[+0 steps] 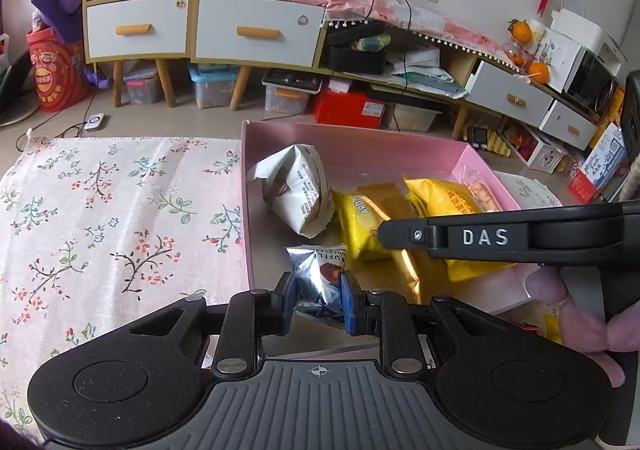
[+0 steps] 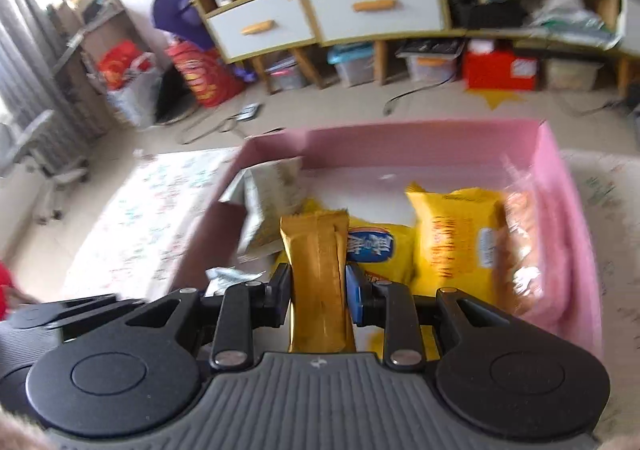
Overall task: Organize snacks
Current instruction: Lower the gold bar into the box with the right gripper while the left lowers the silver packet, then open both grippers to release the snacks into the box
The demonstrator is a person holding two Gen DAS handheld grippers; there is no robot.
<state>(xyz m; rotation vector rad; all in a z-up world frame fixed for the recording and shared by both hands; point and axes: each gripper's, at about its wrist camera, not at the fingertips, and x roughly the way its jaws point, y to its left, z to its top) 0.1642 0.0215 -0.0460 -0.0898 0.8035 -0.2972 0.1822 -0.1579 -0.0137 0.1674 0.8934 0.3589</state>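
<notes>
A pink box (image 1: 352, 138) (image 2: 420, 138) holds a white folded packet (image 1: 296, 190) (image 2: 272, 206), yellow snack bags (image 1: 448, 198) (image 2: 452, 238) and a clear bag of nuts (image 1: 482, 192) (image 2: 520, 242). My left gripper (image 1: 318, 300) is shut on a silver-blue truffle packet (image 1: 320, 274) over the box's near left corner. My right gripper (image 2: 318, 290) is shut on a gold wrapped bar (image 2: 320, 274) above the yellow bags. In the left wrist view that gripper's black side (image 1: 500, 236) crosses from the right, with the gold bar (image 1: 388, 210) under it.
A floral cloth (image 1: 112, 218) (image 2: 152, 210) covers the surface left of the box. Behind stand cabinets with white drawers (image 1: 256, 32) (image 2: 372, 8), storage bins and a red box (image 1: 348, 106) on the floor. A hand (image 1: 576, 314) grips the right tool.
</notes>
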